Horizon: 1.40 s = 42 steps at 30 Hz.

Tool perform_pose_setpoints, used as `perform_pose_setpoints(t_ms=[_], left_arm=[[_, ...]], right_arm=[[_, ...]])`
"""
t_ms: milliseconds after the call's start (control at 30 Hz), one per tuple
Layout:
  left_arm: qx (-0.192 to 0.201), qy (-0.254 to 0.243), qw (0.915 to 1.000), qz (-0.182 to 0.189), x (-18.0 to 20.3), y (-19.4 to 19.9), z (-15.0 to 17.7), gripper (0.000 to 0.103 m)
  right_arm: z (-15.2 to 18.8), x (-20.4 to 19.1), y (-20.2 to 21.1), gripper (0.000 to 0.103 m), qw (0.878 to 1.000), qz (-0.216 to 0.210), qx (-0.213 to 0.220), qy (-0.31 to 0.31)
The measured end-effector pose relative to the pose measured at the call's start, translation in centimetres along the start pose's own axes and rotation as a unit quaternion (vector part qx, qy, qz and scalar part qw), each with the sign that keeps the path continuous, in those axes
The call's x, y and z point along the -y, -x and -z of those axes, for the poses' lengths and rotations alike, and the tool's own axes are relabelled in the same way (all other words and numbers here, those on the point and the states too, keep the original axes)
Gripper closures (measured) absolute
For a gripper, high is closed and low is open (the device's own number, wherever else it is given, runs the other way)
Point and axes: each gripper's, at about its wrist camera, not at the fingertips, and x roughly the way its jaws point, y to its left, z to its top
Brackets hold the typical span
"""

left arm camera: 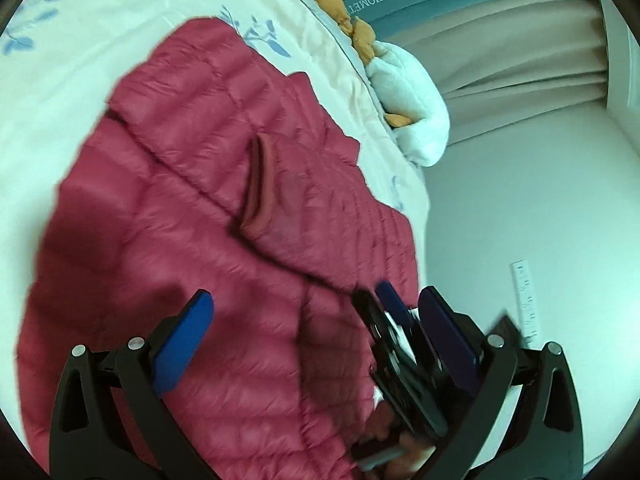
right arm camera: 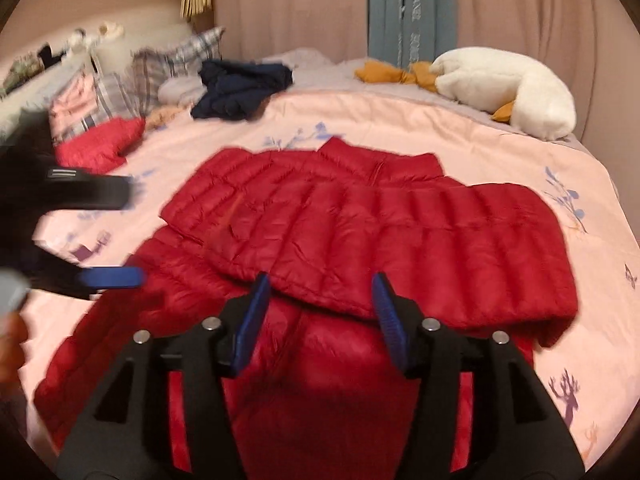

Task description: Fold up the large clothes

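Note:
A red quilted down jacket [right arm camera: 360, 240] lies flat on the bed, sleeves folded across its body; it also shows in the left wrist view [left arm camera: 208, 208], its dark cuff [left arm camera: 258, 188] lying on top. My right gripper [right arm camera: 320, 300] is open and empty, just above the jacket's near hem. My left gripper [left arm camera: 320, 328] is open wide and empty above the jacket's lower part. The left gripper also shows blurred at the left edge of the right wrist view [right arm camera: 104, 236]. The right gripper appears between the left gripper's fingers [left arm camera: 400, 312].
The bed has a pale floral quilt [right arm camera: 520, 152]. A white plush goose [right arm camera: 508, 84] lies at the far right. A navy garment [right arm camera: 240, 88], a small red garment [right arm camera: 100, 144] and plaid pillows [right arm camera: 140, 76] sit at the back left. Curtains hang behind.

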Motion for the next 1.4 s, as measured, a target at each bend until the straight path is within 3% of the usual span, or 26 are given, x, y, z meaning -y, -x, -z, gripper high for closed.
perform_pose_setpoints(t_ms=[167, 367, 433, 500, 567, 700, 733, 933, 1100, 1267, 1400], left_arm=[[-0.016, 0.031, 0.9994, 0.005, -0.5, -3.3, -0.9, 0.002], [-0.013, 0.062, 0.9979, 0.009, -1.4, -6.1, -2.0, 0.016], [-0.002, 0.064, 0.9980, -0.001, -1.3, -6.6, -2.3, 0.037], [0.003, 0.071, 0.9974, -0.007, -1.5, -7.1, -2.5, 0.051], [0.007, 0.083, 0.9965, -0.010, -2.0, -7.4, -2.6, 0.059], [0.020, 0.099, 0.9948, -0.012, -2.8, -7.5, -2.9, 0.090], [0.025, 0.100, 0.9946, -0.014, -2.8, -7.4, -3.0, 0.093], [0.086, 0.042, 0.9949, -0.032, -0.3, -3.8, -3.6, 0.097], [0.146, -0.017, 0.9881, -0.044, 1.8, 1.1, -3.6, 0.097], [0.141, -0.018, 0.9853, -0.095, -0.4, 2.4, -3.5, 0.097], [0.126, 0.007, 0.9859, -0.110, -3.1, 2.1, -3.8, 0.097]], right_arm=[[2.2, 2.4, 4.2, 0.044, 0.998, -0.024, 0.026, -0.054], [4.5, 4.8, 6.9, 0.042, 0.993, -0.034, 0.043, -0.102], [5.1, 5.8, 7.4, 0.042, 0.991, -0.038, 0.044, -0.120], [5.4, 6.5, 7.7, 0.042, 0.989, -0.046, 0.042, -0.134], [5.7, 6.8, 8.1, 0.042, 0.988, -0.044, 0.045, -0.138], [6.0, 7.3, 8.6, 0.042, 0.988, -0.042, 0.049, -0.141], [6.1, 7.4, 8.7, 0.042, 0.988, -0.041, 0.049, -0.142], [6.4, 8.0, 9.4, 0.042, 0.987, -0.029, 0.051, -0.149], [6.6, 8.8, 9.3, 0.042, 0.986, -0.019, 0.047, -0.157], [6.7, 8.9, 8.7, 0.042, 0.986, -0.014, 0.038, -0.161], [6.5, 8.6, 8.5, 0.042, 0.987, -0.011, 0.033, -0.154]])
